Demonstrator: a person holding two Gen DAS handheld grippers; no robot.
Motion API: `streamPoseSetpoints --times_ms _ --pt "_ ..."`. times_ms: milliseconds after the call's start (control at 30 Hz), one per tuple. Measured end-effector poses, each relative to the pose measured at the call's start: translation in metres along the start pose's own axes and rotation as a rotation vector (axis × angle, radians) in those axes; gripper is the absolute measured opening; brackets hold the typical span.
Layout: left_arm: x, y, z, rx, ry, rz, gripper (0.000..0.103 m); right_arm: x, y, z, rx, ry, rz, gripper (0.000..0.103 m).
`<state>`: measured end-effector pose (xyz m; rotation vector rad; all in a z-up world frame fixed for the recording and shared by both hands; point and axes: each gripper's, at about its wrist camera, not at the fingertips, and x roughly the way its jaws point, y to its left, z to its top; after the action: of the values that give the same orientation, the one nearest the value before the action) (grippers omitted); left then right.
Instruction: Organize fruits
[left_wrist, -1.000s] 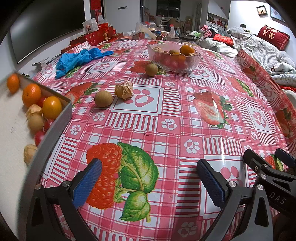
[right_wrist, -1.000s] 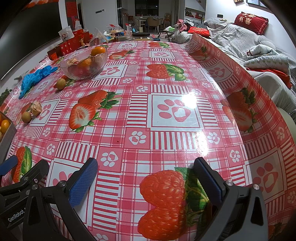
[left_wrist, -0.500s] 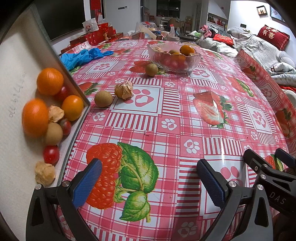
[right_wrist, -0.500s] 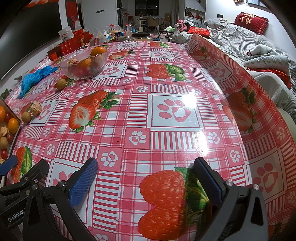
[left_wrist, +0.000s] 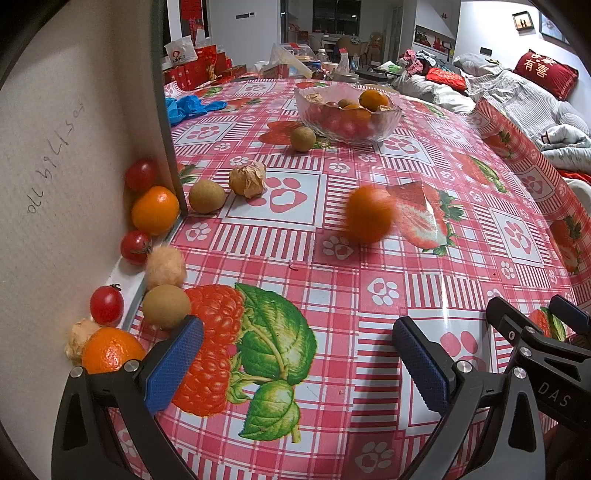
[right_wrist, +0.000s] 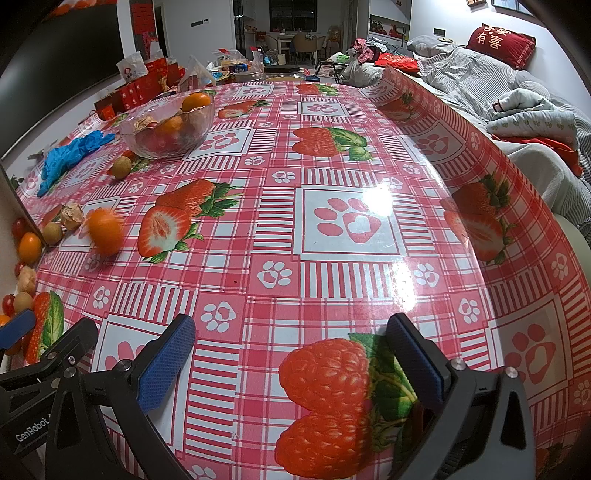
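A white tray (left_wrist: 74, 147) stands steeply tilted at the left, spilling fruit onto the red checked tablecloth. At its lower edge lie oranges (left_wrist: 155, 210), cherry tomatoes (left_wrist: 136, 246), a brown round fruit (left_wrist: 166, 306) and a papery husked fruit (left_wrist: 166, 266). One orange (left_wrist: 369, 214) is blurred in motion mid-table, also seen as the orange (right_wrist: 105, 230) in the right wrist view. A glass bowl (left_wrist: 347, 114) of mixed fruit sits at the back. My left gripper (left_wrist: 295, 326) and right gripper (right_wrist: 290, 325) are both open and hold nothing, low over the near table.
Two brown fruits (left_wrist: 207, 195) (left_wrist: 303, 138) and a husked fruit (left_wrist: 248, 179) lie loose between tray and bowl. Blue gloves (right_wrist: 74, 153) lie at the far left. The cloth's raised fold (right_wrist: 461, 122) borders the right side, with bedding beyond. Red boxes stand behind the table.
The tray has tipped up much steeper. Its fruit slid down to the lower edge and onto the cloth, and one orange rolled out to mid-table. Both grippers stayed put.
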<state>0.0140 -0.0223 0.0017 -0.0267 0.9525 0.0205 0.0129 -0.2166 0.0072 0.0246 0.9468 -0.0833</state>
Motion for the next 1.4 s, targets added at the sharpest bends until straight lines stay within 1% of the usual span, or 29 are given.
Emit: streamPoseSetpoints --times_ms 200,267,300,400,433,467,500,567,600,667,700,800,1033,1200,1233,1333,1367,1400 --pt "0.0 0.0 0.0 0.0 0.0 0.0 0.103 0.0004 0.0041 -0.0004 0.0 0.0 0.0 0.103" --pt "0.0004 0.0003 0.0001 0.0 0.0 0.0 0.103 -0.0003 -0.001 -0.0001 0.0 0.0 0.0 0.103" --pt "-0.0005 -0.0006 -0.0001 0.0 0.0 0.0 0.103 0.0004 0.004 -0.0005 0.0 0.0 0.0 0.103" --pt "0.0 0.0 0.0 0.0 0.0 0.0 0.103 -0.0003 -0.0009 -0.0002 0.0 0.0 0.0 0.103" --pt "-0.0004 -0.0003 0.0 0.0 0.0 0.0 0.103 0.0004 0.004 -0.0005 0.0 0.0 0.0 0.103" --pt "-0.0004 -0.0004 0.0 0.0 0.0 0.0 0.103 -0.0003 -0.0009 -0.0002 0.0 0.0 0.0 0.103" --pt "0.0 0.0 0.0 0.0 0.0 0.0 0.103 0.0004 0.0042 -0.0005 0.0 0.0 0.0 0.103" --pt "0.0004 0.0004 0.0001 0.0 0.0 0.0 0.103 -0.0003 -0.0008 -0.0002 0.0 0.0 0.0 0.103" --pt "0.0 0.0 0.0 0.0 0.0 0.0 0.103 0.0004 0.0043 -0.0005 0.0 0.0 0.0 0.103" --pt "0.0004 0.0004 0.0001 0.0 0.0 0.0 0.103 -0.0003 -0.0005 -0.0002 0.0 0.0 0.0 0.103" --pt "0.0 0.0001 0.0 0.0 0.0 0.0 0.103 0.0005 0.0048 -0.0005 0.0 0.0 0.0 0.103" --pt "-0.0005 -0.0005 0.0 0.0 0.0 0.0 0.103 0.0 0.0006 -0.0001 0.0 0.0 0.0 0.103" --pt "0.0003 0.0004 0.0001 -0.001 0.0 -0.001 0.103 0.001 0.0068 -0.0003 0.0 0.0 0.0 0.103" --pt "0.0 0.0001 0.0001 0.0 0.0 -0.001 0.103 0.0008 0.0057 -0.0003 0.0 0.0 -0.001 0.103" --pt "0.0003 0.0004 0.0001 0.0 0.0 -0.001 0.103 0.0001 0.0004 0.0001 0.0 0.0 0.0 0.103" --pt "-0.0003 -0.0003 0.0 0.0 0.0 -0.001 0.103 0.0007 0.0045 -0.0002 0.0 0.0 0.0 0.103" --pt "0.0004 0.0004 0.0001 -0.001 0.0 -0.001 0.103 0.0 -0.0002 0.0001 0.0 0.0 0.0 0.103" --pt "0.0 0.0001 0.0 -0.001 0.0 -0.001 0.103 0.0007 0.0051 -0.0002 0.0 0.0 0.0 0.103"
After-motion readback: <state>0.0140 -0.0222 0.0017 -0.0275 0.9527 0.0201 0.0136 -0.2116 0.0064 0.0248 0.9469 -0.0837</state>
